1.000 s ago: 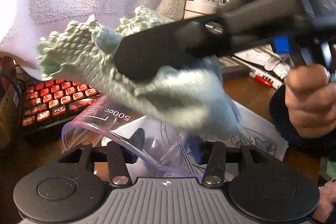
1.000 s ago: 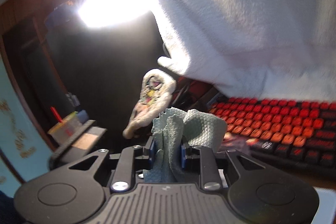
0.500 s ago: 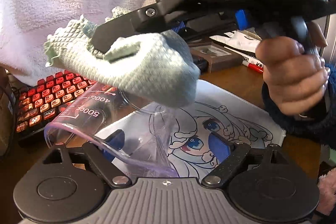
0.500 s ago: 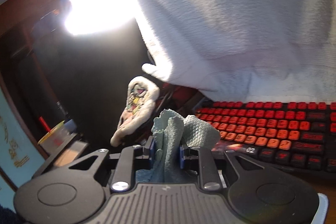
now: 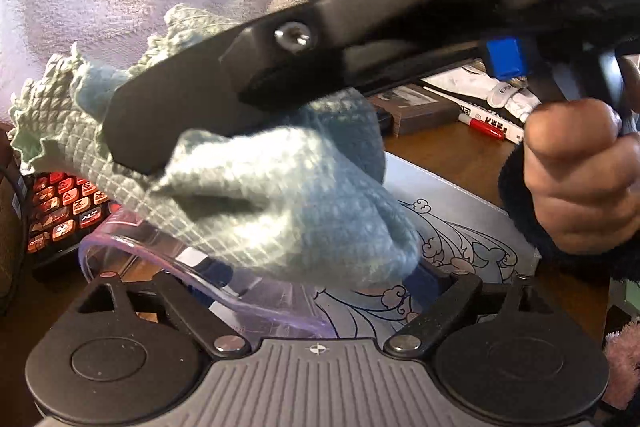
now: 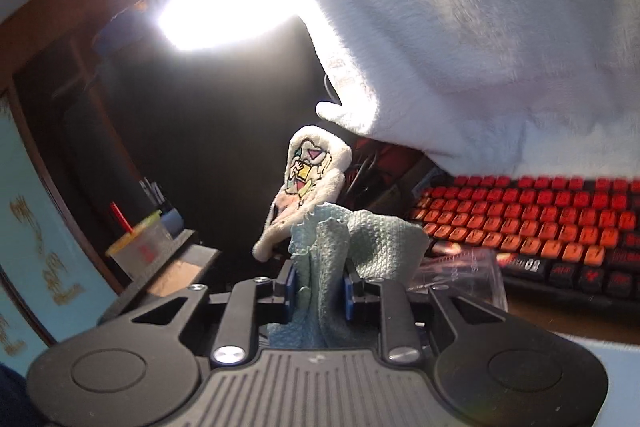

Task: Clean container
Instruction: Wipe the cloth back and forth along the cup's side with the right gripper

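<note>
A clear plastic measuring beaker (image 5: 168, 267) lies on its side between the fingers of my left gripper (image 5: 316, 283). The left jaws are opening and stand wide, with their blue pads off the beaker's wall. My right gripper (image 6: 318, 291) is shut on a pale green waffle cloth (image 6: 360, 239). In the left wrist view the right gripper (image 5: 136, 147) reaches in from the right, held by a hand (image 5: 580, 179). There the cloth (image 5: 312, 211) hangs bunched over the beaker's rim and hides much of its mouth. A corner of the beaker (image 6: 460, 275) shows at lower right in the right wrist view.
A keyboard with glowing red keys (image 6: 540, 227) lies behind the beaker. A white fleece garment (image 6: 480, 27) hangs above it. The beaker lies over a printed desk mat (image 5: 460, 227). A red marker (image 5: 484, 127) and small boxes lie at the back right. A cup with a red straw (image 6: 140, 247) stands far left.
My left jaws have spread from a close hold on the beaker to wide apart. The right gripper and its cloth rose, then came back down over the beaker's rim.
</note>
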The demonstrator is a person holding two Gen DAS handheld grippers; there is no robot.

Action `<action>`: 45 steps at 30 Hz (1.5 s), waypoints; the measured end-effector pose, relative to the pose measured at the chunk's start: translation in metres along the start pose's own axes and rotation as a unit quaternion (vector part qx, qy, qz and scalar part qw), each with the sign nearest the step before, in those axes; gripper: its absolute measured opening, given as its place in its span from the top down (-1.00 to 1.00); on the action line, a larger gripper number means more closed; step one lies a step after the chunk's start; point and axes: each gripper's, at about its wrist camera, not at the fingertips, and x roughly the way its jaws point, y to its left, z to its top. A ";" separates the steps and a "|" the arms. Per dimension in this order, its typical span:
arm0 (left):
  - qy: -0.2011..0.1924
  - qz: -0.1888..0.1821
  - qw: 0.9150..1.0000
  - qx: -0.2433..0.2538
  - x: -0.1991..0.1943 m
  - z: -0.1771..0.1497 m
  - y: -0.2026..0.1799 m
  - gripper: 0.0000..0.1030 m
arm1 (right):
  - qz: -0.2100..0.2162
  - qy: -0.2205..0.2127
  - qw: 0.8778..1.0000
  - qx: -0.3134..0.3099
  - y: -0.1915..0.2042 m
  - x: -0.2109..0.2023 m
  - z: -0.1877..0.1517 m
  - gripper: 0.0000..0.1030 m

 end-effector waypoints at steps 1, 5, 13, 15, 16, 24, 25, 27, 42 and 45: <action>0.003 0.000 1.000 0.004 0.001 0.000 -0.001 -0.91 | -0.002 0.000 1.000 0.000 -0.001 0.000 0.001 0.62; 0.011 0.008 1.000 0.024 0.004 0.000 -0.007 -0.97 | -0.023 -0.008 1.000 0.010 -0.012 -0.004 0.006 0.64; 0.011 0.008 1.000 0.023 0.000 -0.002 -0.012 -0.97 | -0.062 -0.024 0.997 0.026 -0.024 -0.008 0.011 0.58; 0.011 0.008 1.000 0.023 0.001 -0.003 -0.010 -0.97 | -0.060 -0.022 0.998 0.018 -0.017 -0.006 0.008 0.58; 0.011 0.008 1.000 0.023 0.002 -0.003 -0.009 -0.97 | -0.052 -0.018 0.998 0.011 -0.012 -0.004 0.006 0.58; 0.011 0.008 1.000 0.023 0.002 -0.004 -0.008 -0.98 | -0.015 -0.003 1.000 -0.012 0.005 0.002 -0.001 0.63; 0.011 0.008 1.000 0.023 0.003 -0.004 -0.008 -0.98 | -0.017 -0.003 1.000 -0.005 0.001 0.001 0.001 0.64; 0.012 0.007 1.000 0.024 0.003 -0.004 -0.009 -0.99 | -0.033 -0.011 0.999 0.003 -0.007 -0.001 0.004 0.64; 0.012 0.007 1.000 0.025 0.004 -0.001 -0.006 -0.99 | -0.042 -0.015 0.999 0.006 -0.002 0.001 0.001 0.58; 0.012 0.007 1.000 0.025 0.004 -0.001 -0.006 -0.99 | -0.049 -0.015 0.998 -0.025 0.008 0.004 -0.001 0.58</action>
